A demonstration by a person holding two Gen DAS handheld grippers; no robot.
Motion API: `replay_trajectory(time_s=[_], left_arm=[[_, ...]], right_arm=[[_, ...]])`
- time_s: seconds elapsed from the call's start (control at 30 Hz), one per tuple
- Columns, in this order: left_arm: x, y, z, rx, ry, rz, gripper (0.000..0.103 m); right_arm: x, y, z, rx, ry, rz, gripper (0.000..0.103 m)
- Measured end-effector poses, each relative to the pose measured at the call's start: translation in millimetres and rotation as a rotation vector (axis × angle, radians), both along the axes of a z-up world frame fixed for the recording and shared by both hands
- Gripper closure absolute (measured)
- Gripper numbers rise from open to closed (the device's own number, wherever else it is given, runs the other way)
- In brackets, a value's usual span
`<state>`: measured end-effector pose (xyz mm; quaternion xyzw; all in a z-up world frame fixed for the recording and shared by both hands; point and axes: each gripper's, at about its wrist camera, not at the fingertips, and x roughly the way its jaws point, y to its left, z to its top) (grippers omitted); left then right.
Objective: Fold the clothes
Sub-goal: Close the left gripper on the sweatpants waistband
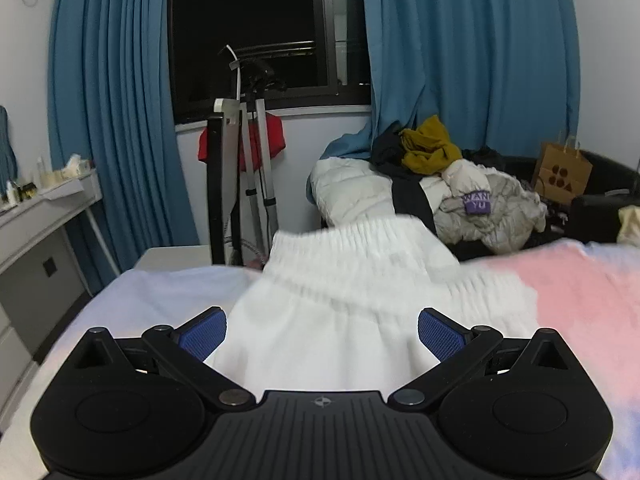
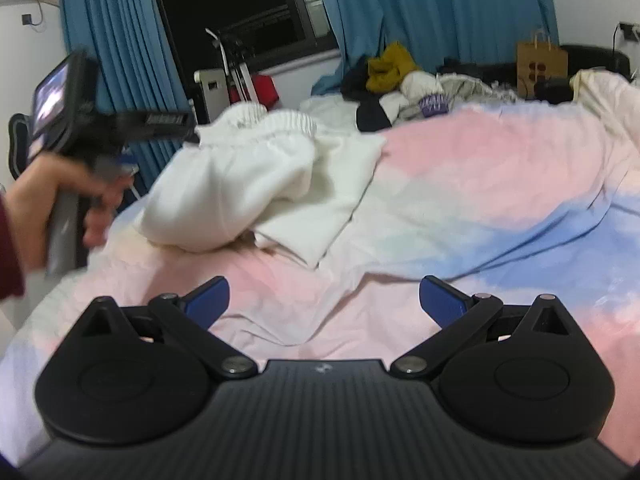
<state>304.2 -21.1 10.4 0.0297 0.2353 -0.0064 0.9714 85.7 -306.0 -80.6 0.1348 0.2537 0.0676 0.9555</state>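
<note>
We have a white soft cotton garment with a gathered elastic waistband (image 2: pixel 256 176) lying crumpled on the bed sheet of pink, pale blue and white patches (image 2: pixel 460 184), toward the left side of the bed, and part of it is already doubled over itself. Our left gripper (image 1: pixel 322 334) is directly over this garment, its blue-padded fingers (image 1: pixel 202 336) spread wide and holding nothing; the cloth lies between them but is not pinched. In the right view this gripper appears blurred beside the waistband, held by a hand (image 2: pixel 60 196).

Our right gripper (image 2: pixel 324 300) hangs above bare sheet, near the garment but apart from it, also released and empty.

To do this step well, we think each gripper should take one end of the waistband, pinching only the top layer. Then we should lift and pull the garment flat before any fold, because the heap hides where the legs lie.
</note>
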Motion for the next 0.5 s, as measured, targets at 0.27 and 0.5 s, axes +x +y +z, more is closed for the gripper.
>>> replay_trajectory(time_s=[0.27,0.5], left_arm=[[115,24,0,-0.173,0.117,0.14,0.0],[157,39,-18,-0.321,0.269,0.204,0.007]], right_arm=[[34,0,-35,0.026,0.082,0.002,0.0],[46,2,-47,0.027,0.104,0.014,0.0]])
